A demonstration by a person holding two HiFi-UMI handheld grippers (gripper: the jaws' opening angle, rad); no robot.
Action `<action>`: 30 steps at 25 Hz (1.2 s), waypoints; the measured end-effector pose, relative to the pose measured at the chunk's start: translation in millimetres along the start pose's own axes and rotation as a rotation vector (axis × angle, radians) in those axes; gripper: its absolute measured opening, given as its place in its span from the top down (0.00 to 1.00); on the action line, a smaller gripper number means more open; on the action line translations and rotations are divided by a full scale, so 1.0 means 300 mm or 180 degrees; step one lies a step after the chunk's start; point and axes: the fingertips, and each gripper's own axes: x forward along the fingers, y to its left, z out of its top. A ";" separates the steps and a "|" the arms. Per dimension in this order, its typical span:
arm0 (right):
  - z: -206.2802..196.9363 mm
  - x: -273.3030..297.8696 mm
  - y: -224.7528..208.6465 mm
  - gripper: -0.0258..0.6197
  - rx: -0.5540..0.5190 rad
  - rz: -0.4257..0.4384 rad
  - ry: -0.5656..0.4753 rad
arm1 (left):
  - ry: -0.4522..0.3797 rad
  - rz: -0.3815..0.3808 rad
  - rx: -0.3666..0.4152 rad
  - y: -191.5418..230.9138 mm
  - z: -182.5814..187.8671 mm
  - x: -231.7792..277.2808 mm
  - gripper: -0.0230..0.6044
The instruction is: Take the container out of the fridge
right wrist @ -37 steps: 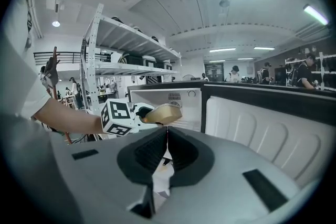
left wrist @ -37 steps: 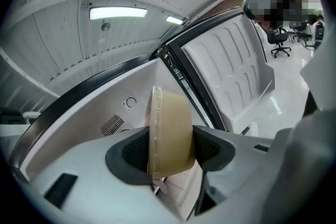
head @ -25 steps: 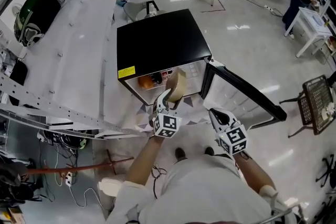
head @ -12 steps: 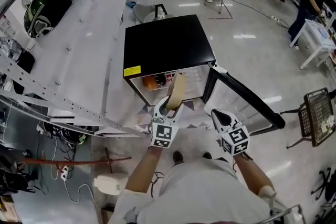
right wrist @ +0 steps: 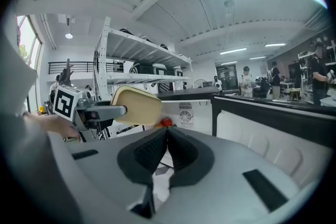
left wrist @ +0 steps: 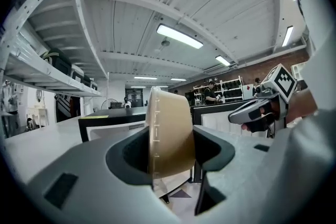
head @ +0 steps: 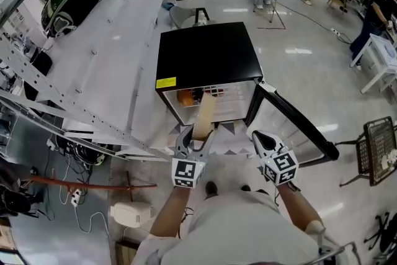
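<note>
Tan, shallow plastic container with a clear lid point(head: 203, 115) hangs in the air just in front of the fridge opening, apparently clear of the shelves. It is turned on edge and carried by the left claw.

Small white fridge with a flat black top point(head: 208, 53) stands on the pale floor at the far side, against the long white shelving on the left. Its black-framed door with a white inner lining point(head: 291, 127) is swung wide open to the right, toward the near side.

Left gripper, grey with a marker cube point(head: 197, 134), is clamped on the container. Its pads press the two broad faces near the lower edge, so most of the tub sticks out beyond the jaws. Right gripper point(head: 257, 136) waits near the door's inner face with its jaws together and nothing between them.

A small orange item point(head: 184, 96) sits inside the fridge at the left; what it is cannot be told.

Risks, as I judge them:
- The grip is low on an on-edge tub, so a quick swing could let it pivot or slide out.
- Squeezing across lid and base could pop the lid.
- Any contents would shift toward the low edge.
</note>
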 end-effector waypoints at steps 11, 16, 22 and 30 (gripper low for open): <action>0.029 0.007 -0.006 0.95 -0.0091 0.0094 -0.0082 | -0.0083 0.0176 -0.0178 0.016 -0.019 -0.085 0.61; 0.040 0.008 -0.017 0.95 -0.0097 0.0078 -0.0162 | -0.0148 0.0185 -0.0155 0.001 -0.025 -0.103 0.61; 0.039 0.020 -0.022 0.95 -0.0096 0.0103 -0.0164 | -0.0125 0.0209 -0.0176 0.001 -0.046 -0.106 0.61; 0.037 0.029 -0.016 0.95 -0.0087 0.0110 -0.0153 | -0.0129 0.0214 -0.0156 0.004 -0.049 -0.107 0.61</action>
